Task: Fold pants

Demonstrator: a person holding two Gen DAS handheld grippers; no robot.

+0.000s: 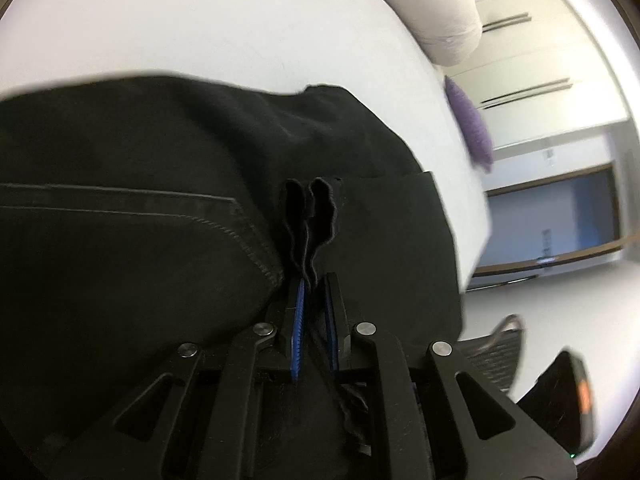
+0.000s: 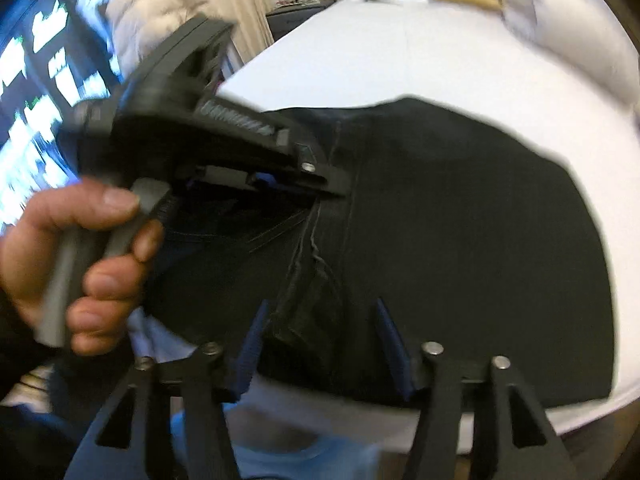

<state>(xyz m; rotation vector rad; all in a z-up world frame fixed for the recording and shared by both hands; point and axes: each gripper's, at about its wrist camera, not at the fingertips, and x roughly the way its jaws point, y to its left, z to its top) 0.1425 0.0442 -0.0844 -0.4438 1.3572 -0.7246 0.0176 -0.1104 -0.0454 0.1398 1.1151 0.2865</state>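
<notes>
Gripping a bunched, wavy fold of black fabric, the left gripper fills the near bottom of the left wrist view, its blue-padded jaws closed tight on the pants. The pinched edge stands up just past the fingertips. To the left of it a stitched pocket seam runs across the dark denim. The pants lie spread over a white bed, covering most of the near half of it.

In the right wrist view, the right gripper sits near the bottom edge with its jaws wide open, one blue pad on each side of a raised seam ridge at the near edge of the pants. Whether the pads touch the cloth cannot be told. Left of it, a hand wraps around a grey handle, holding the left gripper, whose tip rests on the pants at the middle seam. The black fabric spreads right and far from there across the bed.

Farther off in the left wrist view, a pale pillow lies at the far right of the bed, with a purple cushion just nearer along the bed's right edge. Beyond them stand white cabinet doors.
</notes>
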